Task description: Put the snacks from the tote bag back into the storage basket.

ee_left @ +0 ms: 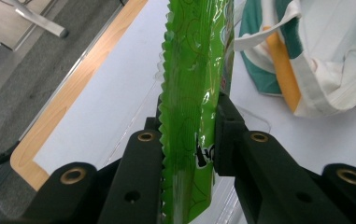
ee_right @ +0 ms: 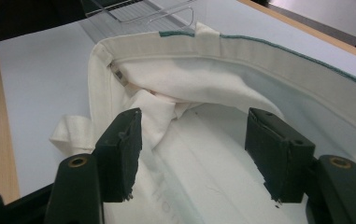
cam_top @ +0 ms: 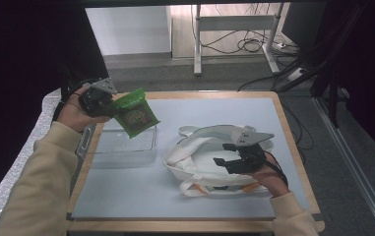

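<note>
- Left gripper (cam_top: 107,104) pinches the green snack bag (cam_top: 136,112), lifted over the clear tray (cam_top: 121,147).
- Right gripper (cam_top: 228,156), jaws spread, waits in the tote bag (cam_top: 195,152) mouth.
- Drop-in looks not yet done.

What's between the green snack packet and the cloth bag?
In the high view, a clear plastic tray sits below the green snack packet, then bare mat before the cloth bag.

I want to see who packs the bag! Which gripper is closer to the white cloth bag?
The right gripper. Its open jaws sit right at the mouth of the white cloth bag. The left gripper is off to the side, above the clear tray, shut on the green snack packet.
</note>
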A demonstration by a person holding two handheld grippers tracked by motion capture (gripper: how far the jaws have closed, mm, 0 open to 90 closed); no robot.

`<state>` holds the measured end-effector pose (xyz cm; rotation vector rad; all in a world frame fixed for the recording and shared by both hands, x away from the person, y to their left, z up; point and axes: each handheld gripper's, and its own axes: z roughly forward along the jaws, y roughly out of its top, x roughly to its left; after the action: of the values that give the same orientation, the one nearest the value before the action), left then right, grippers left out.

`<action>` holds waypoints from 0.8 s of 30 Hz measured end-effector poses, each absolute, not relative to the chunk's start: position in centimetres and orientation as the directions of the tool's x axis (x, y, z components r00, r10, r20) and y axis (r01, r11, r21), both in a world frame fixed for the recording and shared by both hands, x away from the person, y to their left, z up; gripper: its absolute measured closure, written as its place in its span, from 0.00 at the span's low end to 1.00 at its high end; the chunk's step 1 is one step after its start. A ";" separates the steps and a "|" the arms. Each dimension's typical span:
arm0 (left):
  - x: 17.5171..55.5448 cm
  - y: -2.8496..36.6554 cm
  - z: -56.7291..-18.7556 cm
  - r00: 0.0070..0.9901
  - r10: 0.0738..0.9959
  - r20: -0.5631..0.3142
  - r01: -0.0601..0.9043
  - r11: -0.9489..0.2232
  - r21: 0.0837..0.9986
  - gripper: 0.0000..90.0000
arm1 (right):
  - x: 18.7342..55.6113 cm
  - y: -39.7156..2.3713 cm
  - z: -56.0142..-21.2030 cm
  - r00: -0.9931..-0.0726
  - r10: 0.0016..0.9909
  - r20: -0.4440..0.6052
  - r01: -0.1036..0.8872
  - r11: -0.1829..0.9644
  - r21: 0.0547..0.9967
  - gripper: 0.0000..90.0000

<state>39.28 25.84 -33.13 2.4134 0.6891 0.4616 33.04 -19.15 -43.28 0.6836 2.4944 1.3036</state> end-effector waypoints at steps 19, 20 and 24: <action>40.5 28.0 -34.4 0.794 0.590 0.145 0.405 -0.692 0.597 0.85 | 33.2 -19.0 -43.6 -0.857 0.515 -0.001 0.297 0.496 0.816 0.39; 40.6 28.1 -34.5 0.795 0.589 0.144 0.406 -0.693 0.596 0.85 | 33.2 -19.0 -43.6 -0.857 0.515 -0.002 0.296 0.497 0.816 0.39; 41.1 28.3 -34.9 0.798 0.586 0.138 0.411 -0.698 0.586 0.85 | 33.3 -19.1 -43.5 -0.856 0.518 -0.002 0.298 0.496 0.815 0.39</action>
<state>41.06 28.32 -34.91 2.4398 0.7389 0.4280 33.26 -19.10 -43.54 0.6950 2.4953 1.2881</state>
